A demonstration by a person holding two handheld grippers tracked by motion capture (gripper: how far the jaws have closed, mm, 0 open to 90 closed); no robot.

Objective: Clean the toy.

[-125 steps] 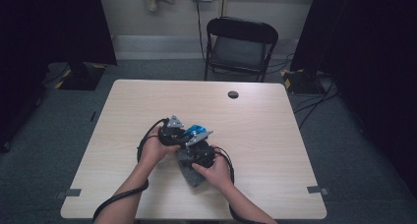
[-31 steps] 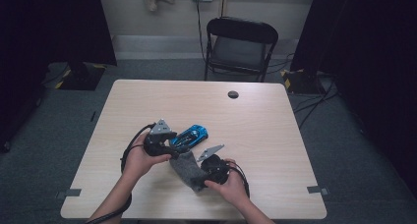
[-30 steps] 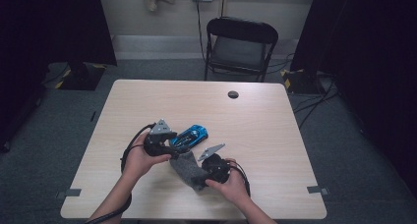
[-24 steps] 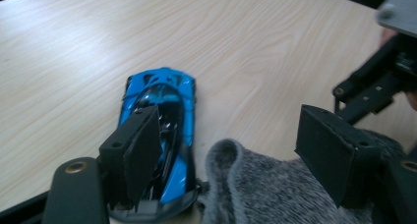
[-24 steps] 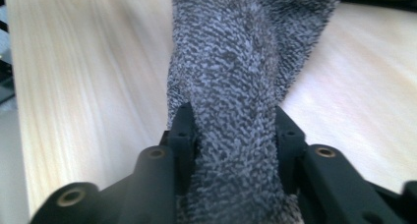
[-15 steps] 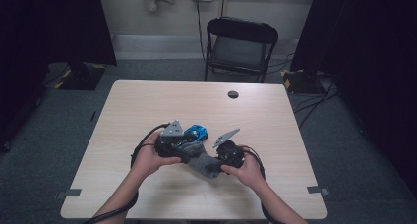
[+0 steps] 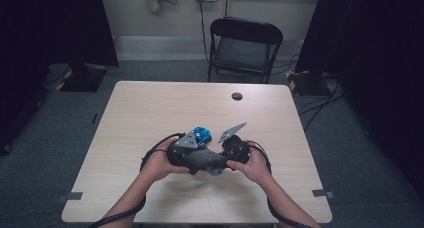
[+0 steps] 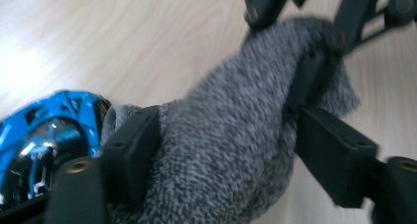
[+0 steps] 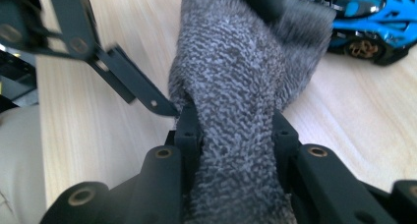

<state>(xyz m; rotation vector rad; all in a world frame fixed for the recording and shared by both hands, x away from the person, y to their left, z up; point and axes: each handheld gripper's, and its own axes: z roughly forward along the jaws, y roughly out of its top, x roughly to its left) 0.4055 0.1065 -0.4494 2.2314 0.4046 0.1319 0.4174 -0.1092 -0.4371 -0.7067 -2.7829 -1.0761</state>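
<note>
Pinching the grey sock [image 9: 246, 111] near its one end, my right gripper [image 9: 236, 130] has its jaws closed tight on the knit — in the right gripper view the fabric bunches between the two black jaws and fans out toward twelve o'clock. My left gripper [image 8: 221, 150] straddles the other part of the sock [image 8: 221, 150]; its jaws have just been closing, with the cloth between them, one jaw lying against the fabric at eight o'clock and the other at three o'clock. From the high view both hands meet near the table's [image 7: 150, 113] front middle, the sock [image 7: 205, 160] stretched between them. A blue toy car [image 7: 202, 134] sits just beyond, at twelve o'clock from the sock — touching its edge in the left gripper view [image 8: 44, 130].
</note>
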